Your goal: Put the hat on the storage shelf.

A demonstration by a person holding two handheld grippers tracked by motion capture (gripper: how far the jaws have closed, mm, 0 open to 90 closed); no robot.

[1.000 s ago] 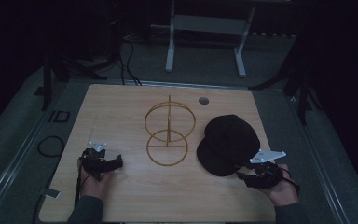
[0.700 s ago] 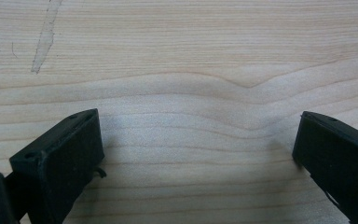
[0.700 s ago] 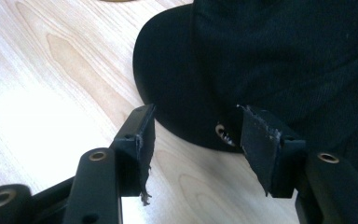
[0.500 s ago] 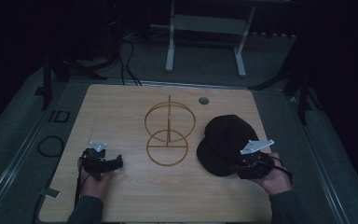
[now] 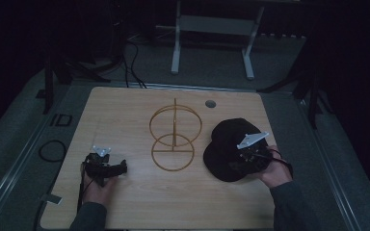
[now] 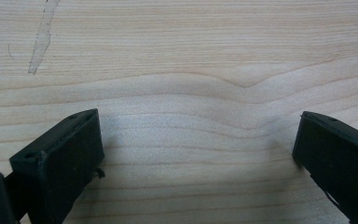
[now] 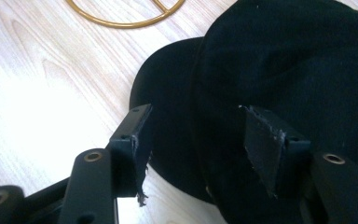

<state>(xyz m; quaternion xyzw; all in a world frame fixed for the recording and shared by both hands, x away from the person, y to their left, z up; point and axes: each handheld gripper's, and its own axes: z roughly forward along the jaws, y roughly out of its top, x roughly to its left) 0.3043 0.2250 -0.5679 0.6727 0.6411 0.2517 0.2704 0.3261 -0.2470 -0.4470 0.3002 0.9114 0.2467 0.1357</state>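
A black cap (image 5: 231,144) lies on the right half of the wooden table (image 5: 125,110), its brim toward the gold wire stand (image 5: 175,137). My right gripper (image 5: 238,162) hovers over the cap's near side. In the right gripper view its jaws have just been opening and stand wide, and the right gripper (image 7: 193,114) straddles the seam between brim and crown of the cap (image 7: 284,60) without pressing it. The stand's base ring (image 7: 121,21) shows at the top. My left gripper (image 5: 119,167) rests at the front left, and in its own view the left gripper (image 6: 196,126) is open over bare wood.
A round cable hole (image 5: 210,103) sits in the table's far edge. Behind the table stand grey metal frame legs (image 5: 176,48), and a cable loop (image 5: 53,150) lies on the floor to the left. Bare wood lies between the two hands.
The right hand has moved left and a little up, from beside the cap to over its near side. The left hand and gripper have stayed put.
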